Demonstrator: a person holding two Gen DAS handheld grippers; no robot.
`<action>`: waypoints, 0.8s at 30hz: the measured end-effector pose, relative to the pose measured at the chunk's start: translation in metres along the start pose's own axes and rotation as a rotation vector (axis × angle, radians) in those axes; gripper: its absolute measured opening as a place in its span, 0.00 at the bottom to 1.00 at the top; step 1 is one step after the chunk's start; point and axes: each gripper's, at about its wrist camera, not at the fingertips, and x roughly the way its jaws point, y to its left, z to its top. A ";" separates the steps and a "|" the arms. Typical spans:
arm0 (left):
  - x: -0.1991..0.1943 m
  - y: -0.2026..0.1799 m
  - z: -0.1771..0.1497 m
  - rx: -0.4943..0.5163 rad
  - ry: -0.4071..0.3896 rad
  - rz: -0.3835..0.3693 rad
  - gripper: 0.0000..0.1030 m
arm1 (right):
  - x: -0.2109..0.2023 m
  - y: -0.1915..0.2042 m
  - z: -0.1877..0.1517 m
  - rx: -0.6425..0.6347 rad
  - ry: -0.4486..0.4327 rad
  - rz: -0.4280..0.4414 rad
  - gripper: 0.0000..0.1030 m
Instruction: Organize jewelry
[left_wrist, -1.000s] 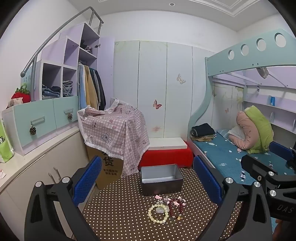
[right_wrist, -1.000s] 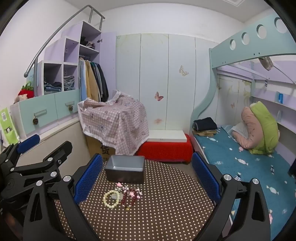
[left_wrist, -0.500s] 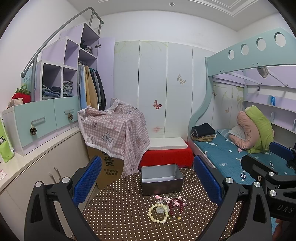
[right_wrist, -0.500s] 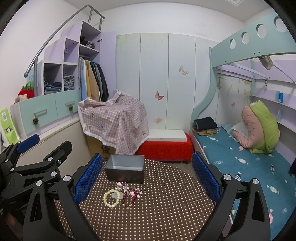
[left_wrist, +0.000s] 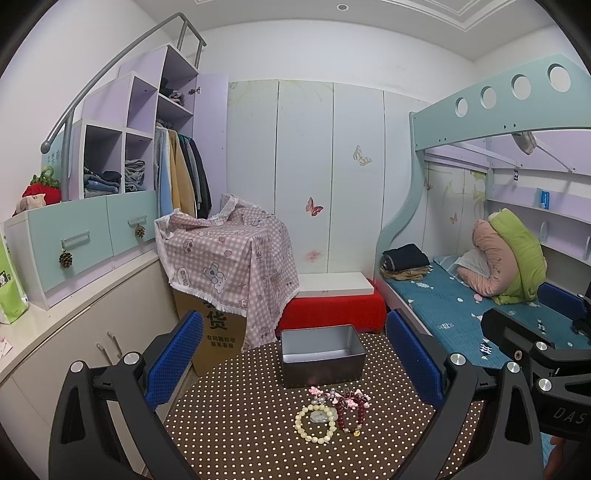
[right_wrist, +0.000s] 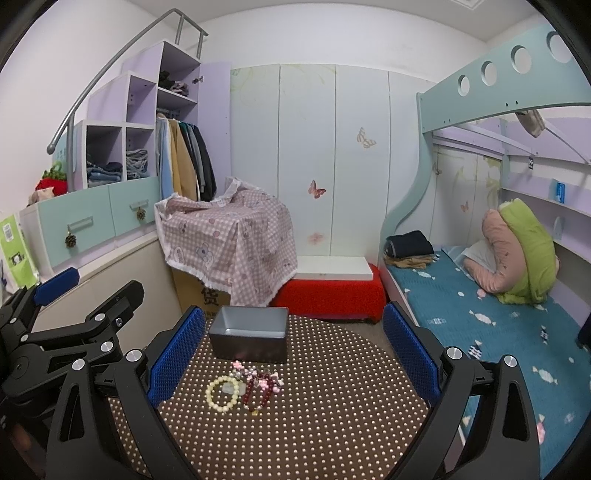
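Observation:
A cream bead bracelet (left_wrist: 316, 423) (right_wrist: 222, 391) lies on the brown dotted round table (left_wrist: 240, 424) (right_wrist: 332, 406). A dark red bead bracelet (left_wrist: 351, 411) (right_wrist: 258, 393) with pink charms lies just right of it. A small pink and grey piece (left_wrist: 319, 394) (right_wrist: 240, 367) lies behind them. An open grey metal box (left_wrist: 320, 354) (right_wrist: 250, 338) stands behind the jewelry. My left gripper (left_wrist: 295, 363) is open and empty, above the table short of the jewelry. My right gripper (right_wrist: 291, 356) is open and empty, to the right of the jewelry.
A cardboard box under a pink checked cloth (left_wrist: 229, 254) stands behind the table on the left. A red bench (left_wrist: 332, 306) stands behind the box. A bed (right_wrist: 480, 306) runs along the right. A cabinet (left_wrist: 74, 332) lines the left wall.

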 end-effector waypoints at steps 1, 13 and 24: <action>0.000 0.000 0.000 0.000 -0.001 0.000 0.93 | -0.001 0.001 0.000 0.000 0.000 0.000 0.91; 0.000 -0.002 -0.001 0.002 -0.001 0.002 0.93 | 0.005 -0.001 -0.004 0.003 0.001 0.001 0.91; 0.001 0.000 -0.002 0.004 -0.001 0.002 0.93 | 0.006 0.000 -0.007 0.007 0.003 0.006 0.91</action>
